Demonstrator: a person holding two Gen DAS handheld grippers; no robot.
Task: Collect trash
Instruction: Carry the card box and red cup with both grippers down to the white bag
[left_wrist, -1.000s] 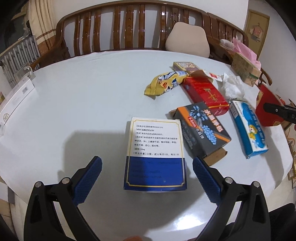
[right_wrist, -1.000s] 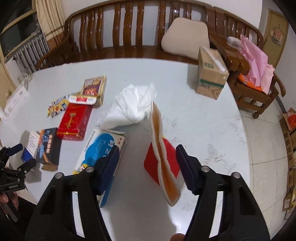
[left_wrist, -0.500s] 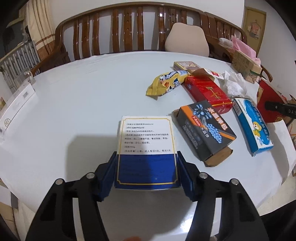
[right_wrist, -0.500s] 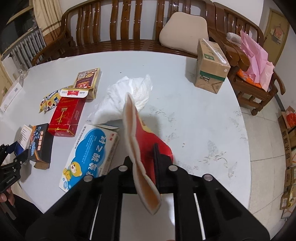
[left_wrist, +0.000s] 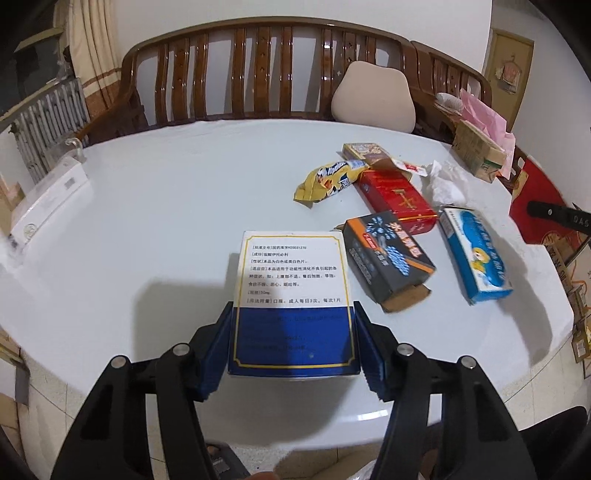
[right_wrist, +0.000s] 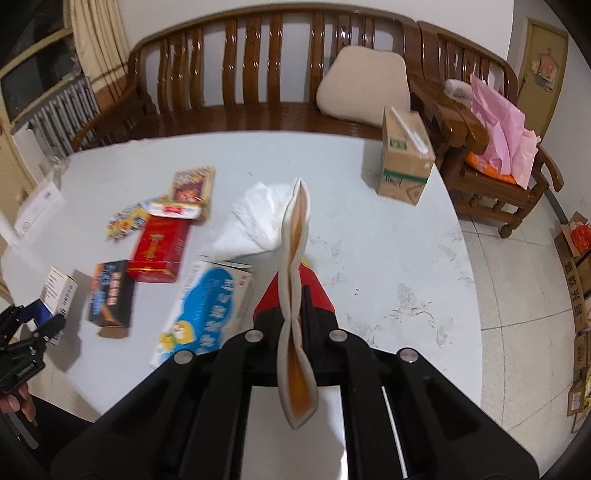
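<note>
Gripping a light, stiff medicine box by its sides, left hand-held gripper; right hand-held gripper pinches a floppy red bag beside it.

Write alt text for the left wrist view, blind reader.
The left gripper clamps a blue-and-white medicine box between its blue fingers above a white table. Right of it lie a dark box, red box, light-blue box and yellow wrapper.
</note>
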